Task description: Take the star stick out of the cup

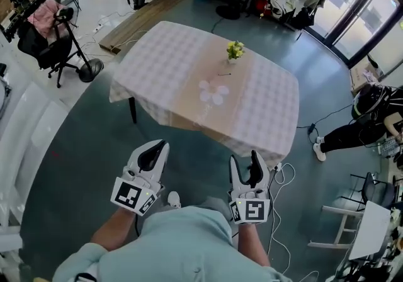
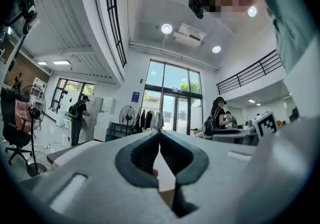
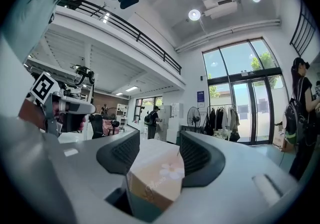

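Star stick point(image 1: 235, 50) — a small yellow-green cluster in the head view — stands on the far half of the table point(image 1: 157, 54), beyond the white flower print point(image 1: 213, 93) on the tan runner. The cup that holds it is too small to make out separately. The stick's long axis appears upright, so the extraction is judged to be a straight lift.

Key relation: both grippers are held level over the floor at the near side of the table, well apart from the stick.
- Right gripper point(image 1: 244, 160): the stick lies almost straight ahead of its fingers, across the table.
- Left gripper point(image 1: 162, 144): the stick lies ahead and off to its right.
- Judgement: the right gripper is the nearer and better aligned of the two, but it must first cross most of the table.

Finger state:
- Right gripper point(image 3: 159, 143): fingers apart, nothing clamped. The near table edge and the flower print point(image 3: 170, 170) show through the gap.
- Left gripper point(image 2: 160, 135): fingers together, tips touching, nothing between them.

View differences: the head view alone gives the layout — stick, table and both grippers in one picture. The right gripper view confirms that its fingers point along the runner, yet the stick there is too small to tell. The left gripper view shows only a sliver of table below its fingers.
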A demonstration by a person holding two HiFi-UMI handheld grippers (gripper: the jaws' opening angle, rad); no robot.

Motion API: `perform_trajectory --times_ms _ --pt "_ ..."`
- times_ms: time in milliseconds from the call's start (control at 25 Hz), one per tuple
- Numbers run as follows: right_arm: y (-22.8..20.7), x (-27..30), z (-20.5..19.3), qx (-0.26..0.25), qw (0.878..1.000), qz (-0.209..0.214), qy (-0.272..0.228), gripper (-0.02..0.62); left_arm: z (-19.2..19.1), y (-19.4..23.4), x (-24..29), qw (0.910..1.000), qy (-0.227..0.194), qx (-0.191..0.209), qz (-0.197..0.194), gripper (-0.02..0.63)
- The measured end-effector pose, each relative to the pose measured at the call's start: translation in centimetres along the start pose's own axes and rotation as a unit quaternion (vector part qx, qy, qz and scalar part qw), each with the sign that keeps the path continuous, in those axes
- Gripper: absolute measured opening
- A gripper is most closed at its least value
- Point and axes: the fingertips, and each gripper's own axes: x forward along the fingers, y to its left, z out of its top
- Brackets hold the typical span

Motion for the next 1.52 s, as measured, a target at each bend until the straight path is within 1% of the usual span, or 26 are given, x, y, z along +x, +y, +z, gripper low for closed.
perform_trajectory --times_ms 280,440,560,720,960,1160,1280,1400,1520 --pt "-0.9 2.1 -1.6 0.003 1.000 -0.017 0.015 0.227 -1.2 1.5 2.7 0.9998 0.003 -0.008 -0.019 0.009" --pt "-2.3 4.1 -3.1 0.011 1.000 -0.013 0.017 0.225 -1.7 2.1 4.8 0.9999 0.005 -0.001 -0.016 0.009" --pt "-3.4 6.6 -4.1 0.017 1.000 -0.007 0.015 0.225 -2.2 3.2 6.7 0.9999 0.009 0.001 -0.008 0.009" --pt "-4.6 11.1 -4.3 0.025 1.000 0.002 0.007 0.224 -1.7 5.0 9.6 0.9999 0.010 0.012 -0.002 0.009" --pt "-8.2 16.3 -4.1 0.027 0.999 0.020 0.006 0.224 -0.5 5.9 16.5 0.9996 0.014 0.026 0.000 0.009" --pt "-11.4 19.8 -5.3 0.023 0.999 0.024 0.014 0.222 -0.8 6.0 21.9 0.9995 0.013 0.023 -0.014 0.009" --pt "-12.0 21.3 -6.1 0.025 0.999 0.030 0.021 0.221 -1.7 6.0 23.4 0.9992 0.029 0.018 -0.019 0.009" --pt "-12.2 22.1 -6.7 0.034 0.999 0.022 0.032 0.218 -2.3 6.6 24.6 0.9983 0.048 0.015 -0.029 0.009" --pt "-12.3 23.4 -7.7 0.038 0.998 0.009 0.041 0.216 -2.1 8.1 26.0 0.9978 0.049 0.015 -0.042 0.009"
